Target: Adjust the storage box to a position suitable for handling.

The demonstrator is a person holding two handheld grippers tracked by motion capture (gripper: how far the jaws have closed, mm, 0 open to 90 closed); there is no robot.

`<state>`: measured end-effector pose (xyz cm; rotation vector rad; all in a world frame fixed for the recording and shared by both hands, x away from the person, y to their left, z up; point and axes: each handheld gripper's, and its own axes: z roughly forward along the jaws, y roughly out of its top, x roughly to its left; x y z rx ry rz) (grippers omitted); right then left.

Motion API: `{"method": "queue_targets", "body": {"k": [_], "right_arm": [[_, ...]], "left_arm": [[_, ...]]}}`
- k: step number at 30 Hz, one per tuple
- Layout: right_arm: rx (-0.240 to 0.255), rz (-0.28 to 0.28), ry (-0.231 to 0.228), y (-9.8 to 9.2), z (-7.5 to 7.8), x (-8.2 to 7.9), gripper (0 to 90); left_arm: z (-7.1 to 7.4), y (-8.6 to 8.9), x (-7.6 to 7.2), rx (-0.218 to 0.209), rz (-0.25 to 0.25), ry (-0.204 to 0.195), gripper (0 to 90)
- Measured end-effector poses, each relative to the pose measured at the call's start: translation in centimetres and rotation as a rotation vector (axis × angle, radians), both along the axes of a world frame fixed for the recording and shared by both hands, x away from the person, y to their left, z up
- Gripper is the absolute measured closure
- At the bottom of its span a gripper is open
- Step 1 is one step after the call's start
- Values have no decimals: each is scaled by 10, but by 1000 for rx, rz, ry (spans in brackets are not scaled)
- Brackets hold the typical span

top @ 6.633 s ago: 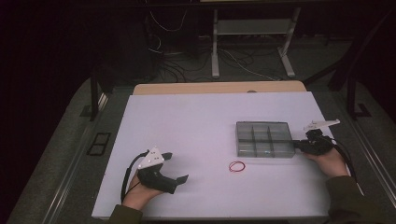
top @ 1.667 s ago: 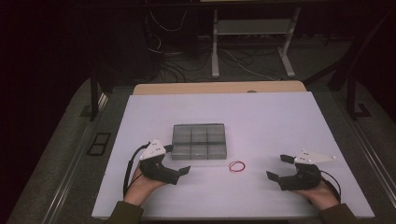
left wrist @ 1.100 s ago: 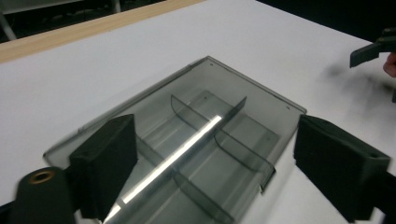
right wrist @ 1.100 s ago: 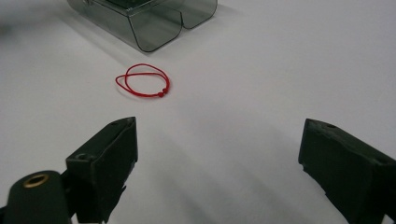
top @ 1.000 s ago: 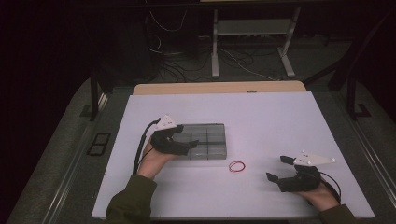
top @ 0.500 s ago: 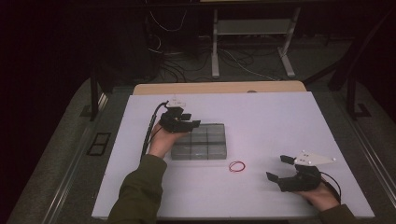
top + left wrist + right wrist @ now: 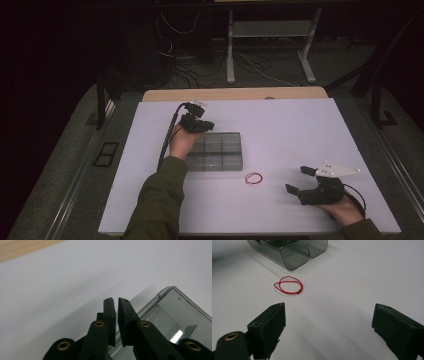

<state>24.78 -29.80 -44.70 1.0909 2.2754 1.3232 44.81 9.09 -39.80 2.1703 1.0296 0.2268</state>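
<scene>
My left claw (image 7: 196, 121), jaws nearly shut on nothing, sits at the far left corner of the clear compartment box (image 7: 217, 151) mid-desk, my right claw (image 7: 303, 181) gapes empty, and the red band (image 7: 253, 177) just beside the box looks not yet stowed, I judge.
</scene>
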Motion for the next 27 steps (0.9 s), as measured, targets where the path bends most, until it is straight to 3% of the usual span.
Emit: {"method": "queue_targets", "body": {"k": [3, 12, 15, 22, 27], "right_arm": [[-1, 1, 1, 0, 0, 0, 115], [-2, 4, -2, 0, 0, 0, 115], [-3, 4, -1, 0, 0, 0, 115], [-3, 5, -1, 0, 0, 0, 115], [-3, 8, -2, 0, 0, 0, 115]], "left_arm": [[-3, -6, 4, -15, 10, 18, 885], [-7, -22, 9, 76, -7, 46, 886], [-10, -25, 9, 88, -12, 59, 887], [-12, -26, 10, 134, -32, 44, 888], [-11, -26, 8, 136, -40, 48, 888]]}}
